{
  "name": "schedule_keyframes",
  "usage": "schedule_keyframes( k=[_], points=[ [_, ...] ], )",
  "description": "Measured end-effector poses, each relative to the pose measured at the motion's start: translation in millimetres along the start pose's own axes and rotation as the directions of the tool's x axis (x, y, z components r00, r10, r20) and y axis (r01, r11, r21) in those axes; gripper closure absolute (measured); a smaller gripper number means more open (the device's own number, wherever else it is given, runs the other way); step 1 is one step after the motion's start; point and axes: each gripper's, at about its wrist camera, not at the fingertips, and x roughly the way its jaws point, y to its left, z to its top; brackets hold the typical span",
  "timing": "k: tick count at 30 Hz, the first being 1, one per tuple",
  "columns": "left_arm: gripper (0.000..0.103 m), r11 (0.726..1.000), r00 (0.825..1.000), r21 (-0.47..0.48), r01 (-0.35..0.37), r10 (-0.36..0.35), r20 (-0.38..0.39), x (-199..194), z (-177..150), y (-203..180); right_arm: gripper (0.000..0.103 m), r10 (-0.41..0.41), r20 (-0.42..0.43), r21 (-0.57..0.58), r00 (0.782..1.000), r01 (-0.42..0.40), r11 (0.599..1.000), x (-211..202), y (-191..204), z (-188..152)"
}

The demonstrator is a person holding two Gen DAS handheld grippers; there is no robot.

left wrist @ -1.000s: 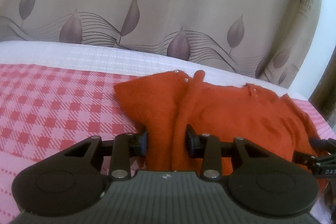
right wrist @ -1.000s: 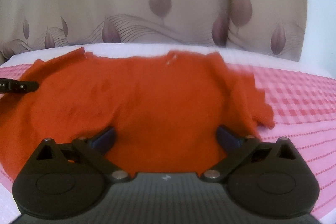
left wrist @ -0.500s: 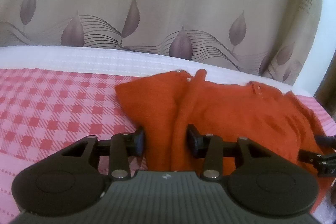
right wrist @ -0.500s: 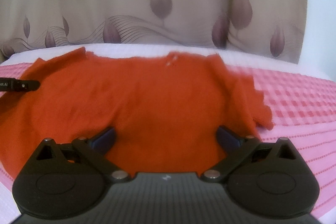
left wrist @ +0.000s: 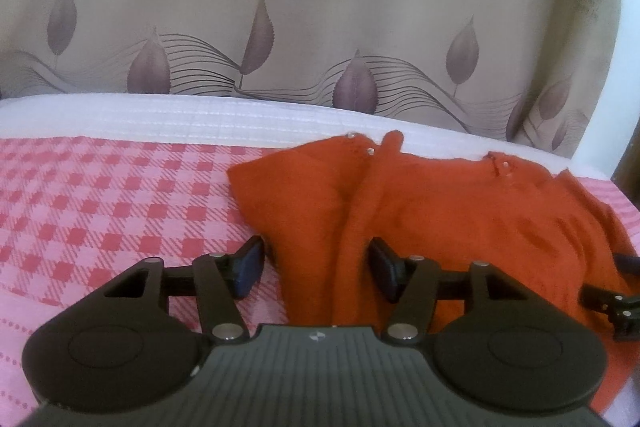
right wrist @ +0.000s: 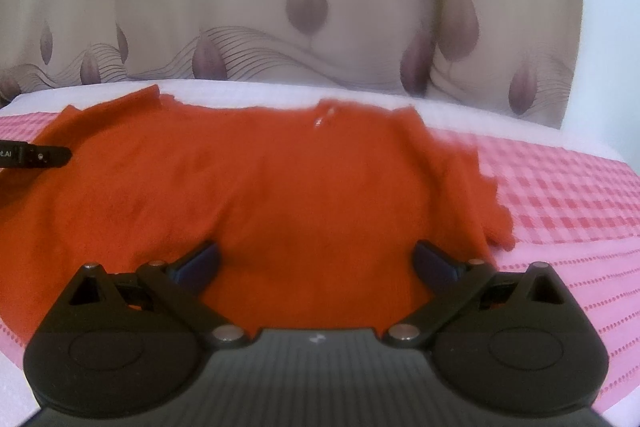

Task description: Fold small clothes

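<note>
A small orange knit garment lies spread on a pink checked bedcover, neckline snaps toward the far edge. My left gripper sits low at the garment's left side. Its jaws are opening, a raised fold of the orange cloth stands between them, and the pads do not press on it. In the right wrist view the same garment fills the middle. My right gripper hangs wide open over its near hem, holding nothing. A finger of the left gripper shows at the left edge.
A white quilted band runs along the bed's far edge, under a beige curtain with purple leaves. Bare checked cover stretches to the right of the garment. Part of the right gripper shows in the left wrist view.
The left gripper's jaws have spread apart and released the fold of orange cloth they were pinching. The right gripper and the garment have stayed put.
</note>
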Motion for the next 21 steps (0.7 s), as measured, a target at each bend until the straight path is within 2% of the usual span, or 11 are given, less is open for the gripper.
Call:
schedule_keyframes(
  k=[13, 17, 18, 20, 21],
  points=[
    [0.041, 1.0, 1.0, 0.002, 0.014, -0.014, 0.001, 0.3, -0.4, 0.7, 0.0, -0.017, 0.0, 0.002, 1.0, 0.017, 1.0, -1.0, 2.0, -0.6],
    [0.041, 1.0, 1.0, 0.007, 0.017, -0.017, -0.007, 0.8, 0.8, -0.8, 0.0, 0.0, 0.001, 0.019, 1.0, 0.0, 1.0, -1.7, -1.3, -0.8],
    [0.043, 1.0, 1.0, 0.005, 0.02, -0.02, -0.01, 1.2, 1.4, -0.5, 0.0, 0.007, 0.0, 0.025, 1.0, -0.007, 1.0, -1.2, -2.8, -0.7],
    [0.055, 0.999, 0.999, 0.011, 0.034, -0.033, -0.016, 1.9, 2.6, -1.7, 0.0, 0.021, 0.0, 0.038, 1.0, -0.021, 0.999, -1.0, -5.7, -0.7],
    [0.071, 0.998, 0.997, 0.014, 0.068, -0.068, -0.02, 2.2, 3.7, -1.2, 0.0, 0.027, 0.002, 0.045, 1.0, -0.028, 0.999, -1.0, -7.0, -0.7]
  ],
)
